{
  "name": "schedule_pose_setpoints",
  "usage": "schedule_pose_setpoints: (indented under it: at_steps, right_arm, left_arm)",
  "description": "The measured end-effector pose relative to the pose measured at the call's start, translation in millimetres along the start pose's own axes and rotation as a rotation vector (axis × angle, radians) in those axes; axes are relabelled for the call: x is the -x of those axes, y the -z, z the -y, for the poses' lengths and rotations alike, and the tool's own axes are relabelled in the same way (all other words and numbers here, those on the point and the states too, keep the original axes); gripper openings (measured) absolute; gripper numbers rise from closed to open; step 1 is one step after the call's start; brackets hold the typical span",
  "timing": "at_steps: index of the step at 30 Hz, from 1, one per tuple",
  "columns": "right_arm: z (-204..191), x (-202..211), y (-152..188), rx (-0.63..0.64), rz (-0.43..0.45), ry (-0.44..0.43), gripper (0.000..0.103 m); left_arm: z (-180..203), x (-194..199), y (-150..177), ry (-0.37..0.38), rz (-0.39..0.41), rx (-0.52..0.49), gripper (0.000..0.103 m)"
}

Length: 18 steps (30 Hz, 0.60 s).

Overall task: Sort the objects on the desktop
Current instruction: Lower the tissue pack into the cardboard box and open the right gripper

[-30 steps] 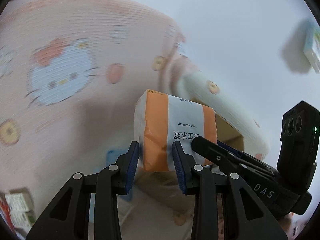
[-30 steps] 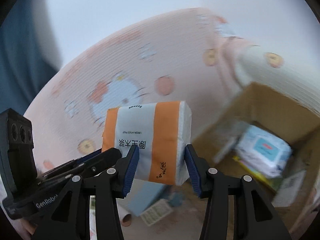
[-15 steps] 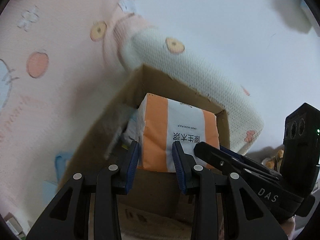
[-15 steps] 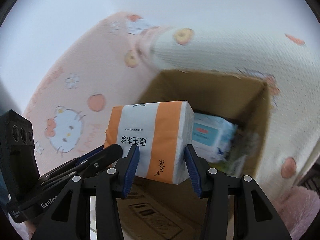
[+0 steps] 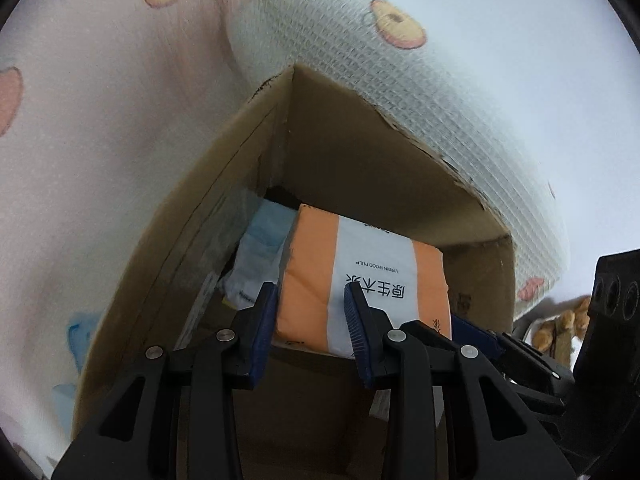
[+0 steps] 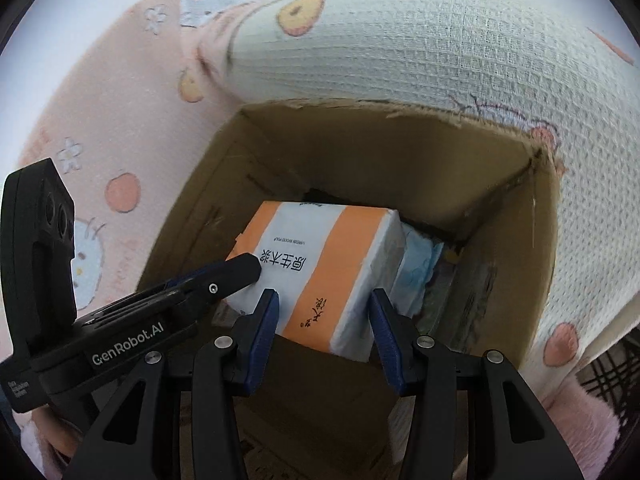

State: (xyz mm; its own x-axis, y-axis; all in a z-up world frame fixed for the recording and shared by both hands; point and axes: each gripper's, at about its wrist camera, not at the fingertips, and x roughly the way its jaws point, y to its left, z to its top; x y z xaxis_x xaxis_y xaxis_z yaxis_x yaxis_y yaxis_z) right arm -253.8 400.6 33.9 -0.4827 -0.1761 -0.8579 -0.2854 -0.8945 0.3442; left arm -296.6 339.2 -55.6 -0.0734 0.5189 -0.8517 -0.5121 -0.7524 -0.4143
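Both my hand-held grippers, left point(image 5: 310, 312) and right point(image 6: 323, 320), clamp 1 tissue pack point(image 6: 320, 272) marked "VIRGIN WOOD PULP", held inside the open box point(image 6: 516, 280). The left gripper's body reads "GenRobot.AI".

Both hand-held grippers point(image 5: 310, 312) point(image 6: 324, 312) clamped, downward-tilted

One orange-and-white tissue pack point(image 5: 362, 280) shows, and one cardboard box point(image 5: 360, 152) around it. Inside the box lies one pale blue wrapped pack point(image 6: 418, 268) beside the tissue pack; other things deeper in are too dark to count. Two tongs are in view, the left tongs point(image 5: 310, 312) and the right tongs point(image 6: 323, 320), each with two blue-padded fingers
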Motion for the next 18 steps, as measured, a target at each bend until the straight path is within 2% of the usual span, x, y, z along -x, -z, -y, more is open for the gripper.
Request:
schedule_pose_setpoints:
  at_steps: [4, 7, 13, 18]
  right_arm:
    - [6.6, -15.3, -16.6, -0.011, -0.044, 0.030, 0.045]
    - [5.6, -26.8, -21.8, 0.009, -0.068, 0.073, 0.045]
    - [4.2, -33.7, -22.7, 0.014, -0.093, 0.126, 0.043]
    - [-1.9, -23.7, -17.7, 0.038, -0.094, 0.169, 0.048]
  left_arm:
    - [-7.4, -20.3, -11.3, 0.014, -0.037, 0.031, 0.037]
    - [-13.3, -31.3, -12.3, 0.013, -0.068, 0.049, 0.031]
    - [-14.7, -34.1, -10.4, -0.009, -0.067, 0.055, 0.027]
    - [-8.8, -17.5, -2.3, -0.055, -0.030, 0.010, 0.032]
